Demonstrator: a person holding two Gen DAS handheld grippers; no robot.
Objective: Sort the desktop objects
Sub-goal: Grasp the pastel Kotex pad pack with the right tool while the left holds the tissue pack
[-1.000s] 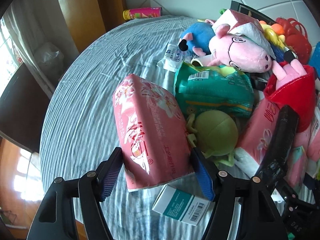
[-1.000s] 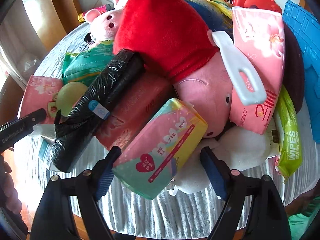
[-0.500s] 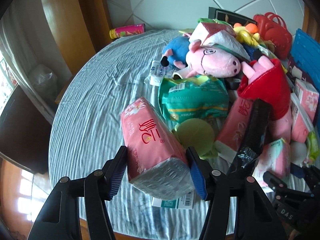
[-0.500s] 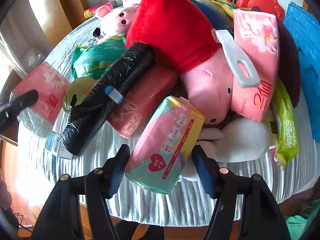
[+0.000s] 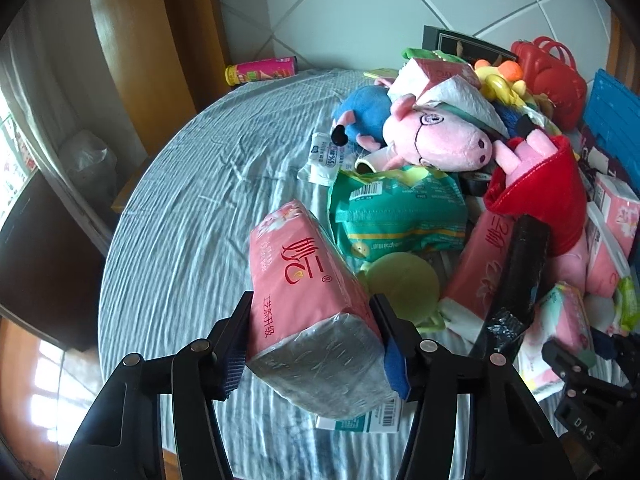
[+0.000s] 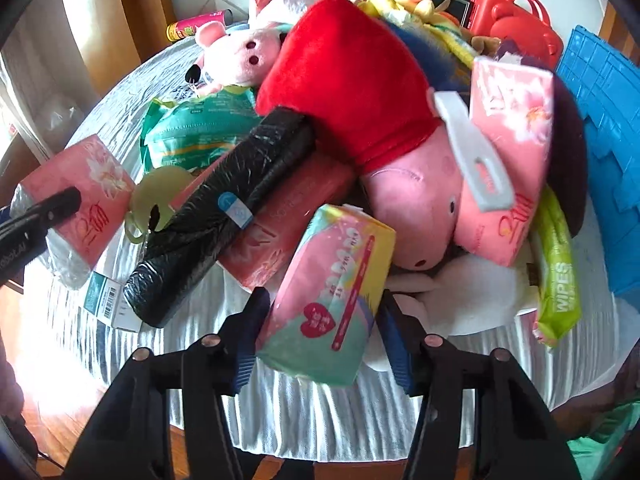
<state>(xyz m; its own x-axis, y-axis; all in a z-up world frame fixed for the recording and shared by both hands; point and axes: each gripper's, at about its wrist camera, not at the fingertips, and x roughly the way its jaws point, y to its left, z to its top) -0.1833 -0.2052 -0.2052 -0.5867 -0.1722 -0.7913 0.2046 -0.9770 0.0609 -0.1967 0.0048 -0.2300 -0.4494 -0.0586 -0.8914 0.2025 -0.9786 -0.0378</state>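
Observation:
A pink tissue pack [image 5: 304,280] with red lettering hangs tilted above the blue-grey tablecloth [image 5: 192,208]. My left gripper [image 5: 312,320] is closing on it, and both pads press its sides. The same pack [image 6: 80,196] shows at the left of the right wrist view. In that view a pastel tissue pack [image 6: 340,272] with a red heart leans against the pile at the table's front. My right gripper [image 6: 322,320] is closing on it, with a pad against each side.
The pile holds a pink pig plush [image 5: 436,140], a red-dressed pig plush [image 6: 360,80], a green pack [image 5: 400,216], a black wrapped roll [image 6: 224,208] and green wipes [image 6: 560,276]. A teal-white box [image 5: 360,420] lies under the lifted pack. Behind stand a red basket [image 5: 552,76] and a blue crate [image 6: 600,160].
The left gripper closed on the pink pack and lifted it off the cloth. The right gripper's jaws narrowed from wide apart onto the pastel pack.

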